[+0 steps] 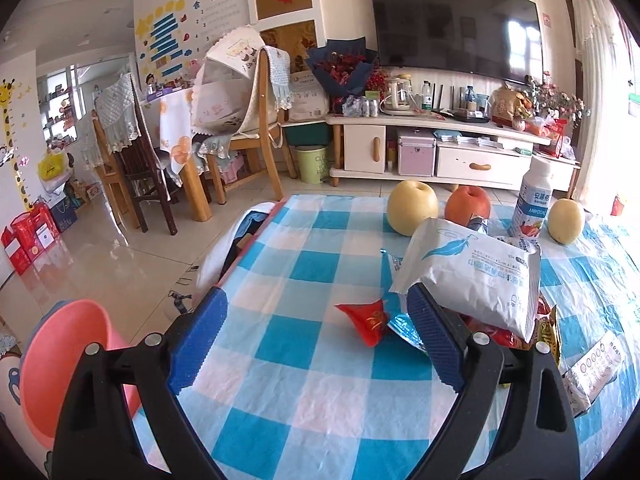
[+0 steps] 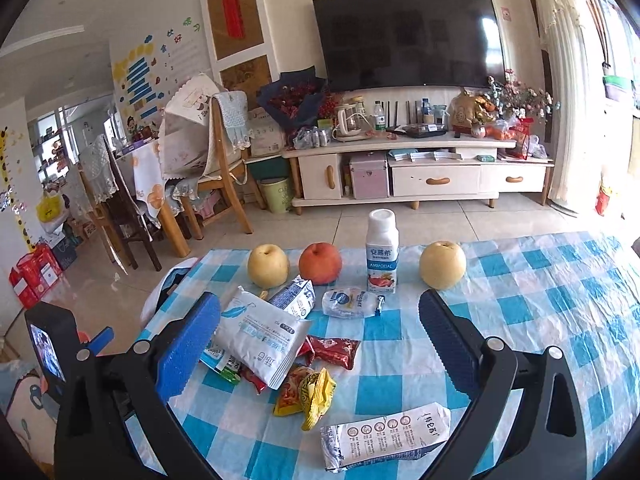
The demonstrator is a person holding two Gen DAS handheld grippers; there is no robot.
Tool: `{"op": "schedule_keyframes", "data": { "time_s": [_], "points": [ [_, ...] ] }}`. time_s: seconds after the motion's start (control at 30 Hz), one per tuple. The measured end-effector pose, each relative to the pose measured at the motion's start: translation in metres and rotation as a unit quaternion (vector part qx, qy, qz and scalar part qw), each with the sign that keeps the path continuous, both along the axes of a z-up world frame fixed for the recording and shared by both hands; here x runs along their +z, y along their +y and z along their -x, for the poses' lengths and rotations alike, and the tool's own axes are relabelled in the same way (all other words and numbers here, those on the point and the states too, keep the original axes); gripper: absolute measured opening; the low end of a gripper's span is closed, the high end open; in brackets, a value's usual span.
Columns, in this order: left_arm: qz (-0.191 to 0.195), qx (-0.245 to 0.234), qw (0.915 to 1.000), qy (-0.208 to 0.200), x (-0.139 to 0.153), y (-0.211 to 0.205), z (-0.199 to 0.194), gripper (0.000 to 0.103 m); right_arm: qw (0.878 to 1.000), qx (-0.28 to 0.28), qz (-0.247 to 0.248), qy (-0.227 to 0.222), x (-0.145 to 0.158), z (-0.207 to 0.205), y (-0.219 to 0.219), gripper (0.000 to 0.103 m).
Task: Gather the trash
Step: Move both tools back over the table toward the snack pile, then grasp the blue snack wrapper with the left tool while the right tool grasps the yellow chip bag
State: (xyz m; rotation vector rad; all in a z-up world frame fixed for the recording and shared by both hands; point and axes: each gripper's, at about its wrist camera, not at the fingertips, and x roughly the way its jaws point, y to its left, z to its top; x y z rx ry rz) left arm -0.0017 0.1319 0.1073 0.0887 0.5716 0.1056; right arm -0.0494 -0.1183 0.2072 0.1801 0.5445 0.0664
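Wrappers (image 2: pixel 304 376) piled, lower ones hidden | left gripper (image 1: pixel 316 328) spread, empty | right gripper (image 2: pixel 320 332) spread, empty

**Readable print on the table**

The white plastic drink bottle (image 2: pixel 382 254) at the far edge carries "安慕希" above a teal band reading "AMBROSIAL". The pale green waste bin (image 1: pixel 313 164) across the room shows "CLE". Wrapper print appears mirrored or too small.
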Motion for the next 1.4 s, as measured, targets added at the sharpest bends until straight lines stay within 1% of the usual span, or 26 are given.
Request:
{"op": "schedule_keyframes", "data": {
  "time_s": [0.1,0.23,0.3,0.4,0.47,0.53,0.6,0.7,0.73,0.87,0.97,1.07,1.13,1.23,1.3,1.4],
  "points": [
    [0.007,-0.016,0.9998,0.003,0.001,-0.005,-0.007,0.092,1.000,-0.013,-0.002,0.010,-0.003,-0.006,-0.010,0.098],
    [0.022,-0.034,0.9991,0.012,0.000,-0.008,-0.020,0.092,1.000,-0.031,-0.002,-0.001,-0.003,-0.009,-0.017,0.098],
    [0.040,-0.039,0.9983,0.018,-0.002,-0.005,-0.028,0.092,0.999,-0.038,-0.004,-0.006,-0.003,-0.011,-0.020,0.098],
    [0.064,-0.043,0.9967,0.022,-0.003,0.000,-0.040,0.092,0.999,-0.047,-0.004,0.006,-0.007,-0.018,-0.025,0.098],
    [0.080,-0.046,0.9955,0.023,-0.003,0.006,-0.047,0.092,0.998,-0.049,-0.005,0.026,-0.014,-0.025,-0.029,0.098],
    [0.099,-0.046,0.9936,0.028,-0.004,0.013,-0.055,0.092,0.997,-0.057,-0.007,0.054,-0.022,-0.032,-0.036,0.098],
    [0.122,-0.048,0.9909,0.034,-0.005,0.021,-0.063,0.092,0.995,-0.058,-0.019,0.079,-0.031,-0.037,-0.043,0.098],
    [0.150,-0.059,0.9857,0.048,-0.007,0.030,-0.065,0.092,0.992,-0.049,-0.024,0.117,-0.047,-0.044,-0.046,0.098],
    [0.154,-0.066,0.9845,0.052,-0.009,0.030,-0.064,0.092,0.990,-0.043,-0.022,0.132,-0.054,-0.046,-0.044,0.098],
    [0.153,-0.108,0.9792,0.077,-0.018,0.022,-0.060,0.092,0.983,-0.006,-0.022,0.182,-0.081,-0.057,-0.028,0.098],
    [0.132,-0.131,0.9779,0.096,-0.028,0.008,-0.054,0.092,0.977,0.024,0.001,0.211,-0.098,-0.064,-0.008,0.098],
    [0.110,-0.149,0.9769,0.106,-0.037,-0.004,-0.052,0.092,0.972,0.051,0.014,0.228,-0.112,-0.069,0.010,0.098],
    [0.100,-0.149,0.9780,0.106,-0.041,-0.007,-0.053,0.091,0.971,0.063,0.016,0.231,-0.118,-0.071,0.018,0.098],
    [0.117,-0.143,0.9758,0.118,-0.048,-0.003,-0.059,0.083,0.968,0.073,0.009,0.239,-0.126,-0.074,0.023,0.098],
    [0.122,-0.139,0.9746,0.126,-0.053,-0.002,-0.062,0.075,0.966,0.075,-0.004,0.246,-0.129,-0.077,0.023,0.097],
    [0.130,-0.136,0.9731,0.134,-0.059,-0.004,-0.066,0.072,0.964,0.073,-0.020,0.255,-0.132,-0.081,0.021,0.096]
  ]
}}
